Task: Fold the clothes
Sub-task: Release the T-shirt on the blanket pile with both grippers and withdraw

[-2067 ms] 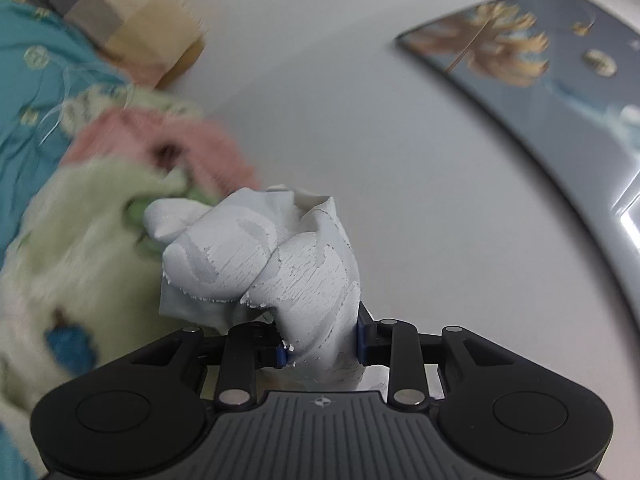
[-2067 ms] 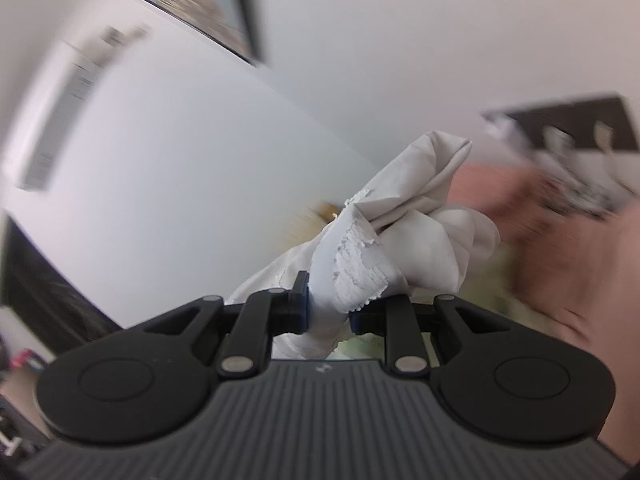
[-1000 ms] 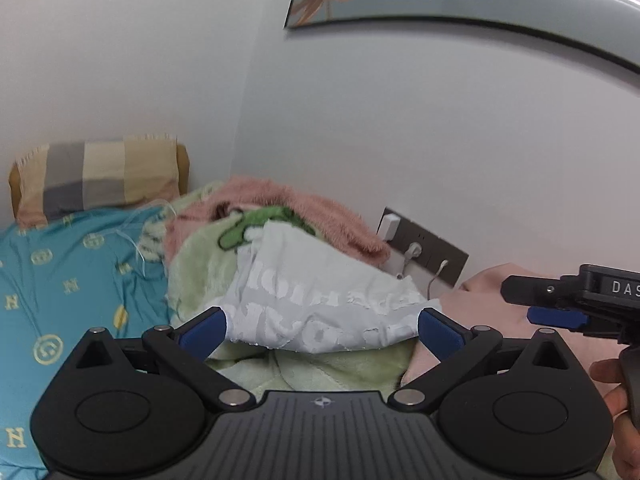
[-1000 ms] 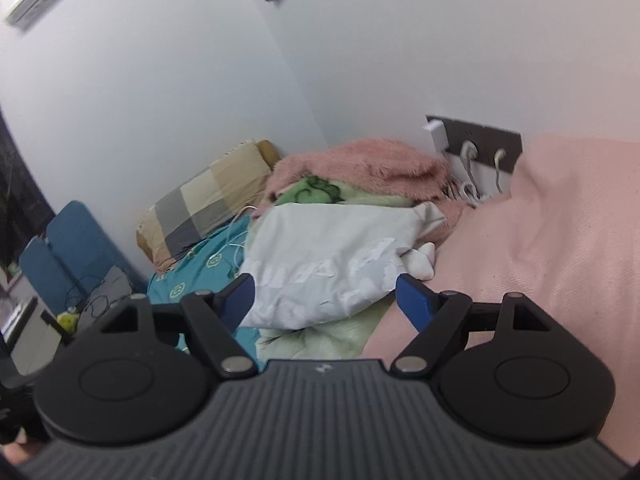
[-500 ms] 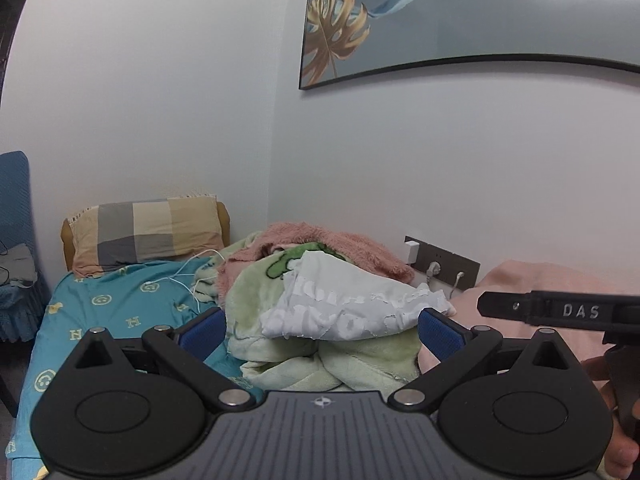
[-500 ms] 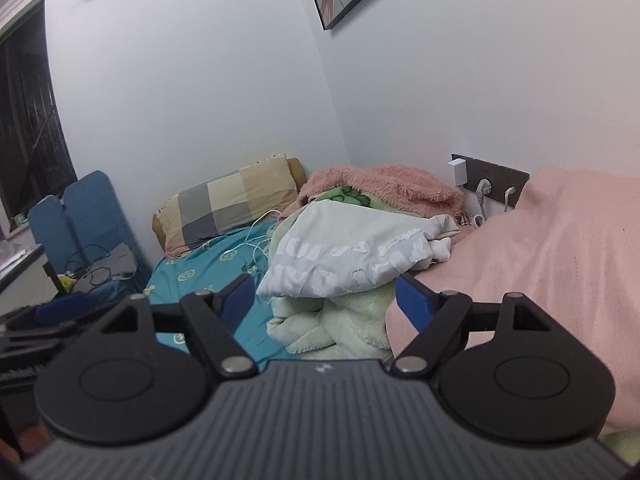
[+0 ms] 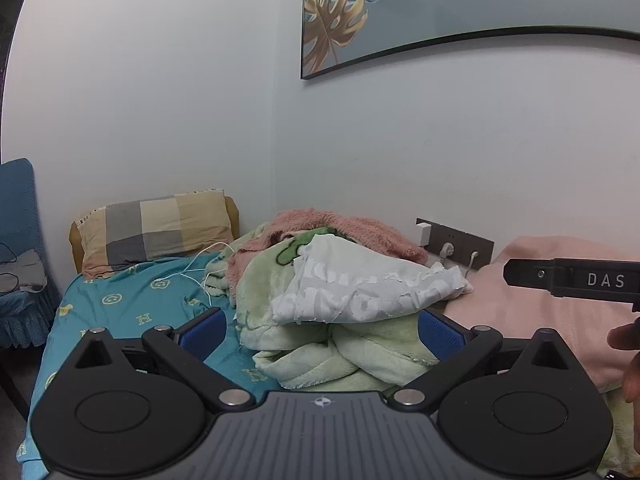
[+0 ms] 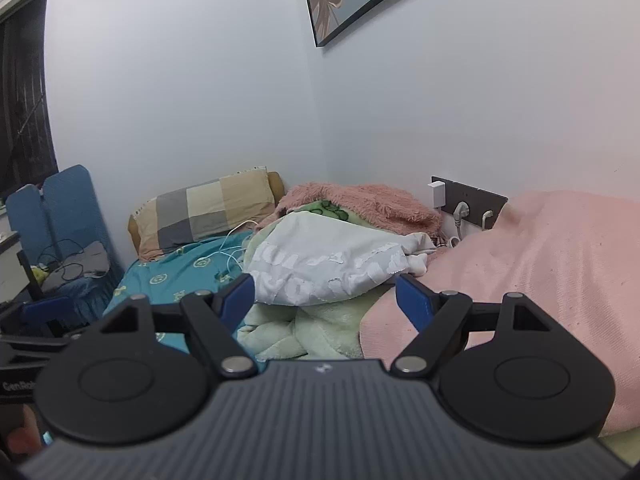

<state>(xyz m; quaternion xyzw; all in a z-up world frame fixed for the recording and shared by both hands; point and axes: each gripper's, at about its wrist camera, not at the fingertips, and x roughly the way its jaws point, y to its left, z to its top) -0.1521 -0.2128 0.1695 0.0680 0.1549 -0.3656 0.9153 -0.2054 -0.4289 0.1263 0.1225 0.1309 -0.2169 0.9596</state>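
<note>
A white garment with pale cracked lettering (image 7: 360, 288) (image 8: 332, 264) lies spread over a heap of green fleece blanket (image 7: 320, 352) (image 8: 296, 328) on the bed. My left gripper (image 7: 322, 330) stands open, well short of the garment, with nothing between its blue pads. My right gripper (image 8: 326, 294) is also open and empty, back from the heap. In the left wrist view, the right gripper's black body (image 7: 576, 280) and a hand (image 7: 628, 356) show at the right edge.
A fuzzy pink blanket (image 8: 368, 200) sits behind the heap, a pink quilt (image 8: 540, 272) to its right. A checked pillow (image 7: 156, 228) and white cable (image 7: 200, 264) lie on the teal sheet (image 7: 132, 312). A wall socket with plugs (image 8: 464, 200) is behind. A blue chair (image 8: 56, 216) stands at left.
Both grippers, which held the bunched white garment two seconds ago, have let it go onto the green heap and drawn back from it, levelling out; the garment looks smaller and farther.
</note>
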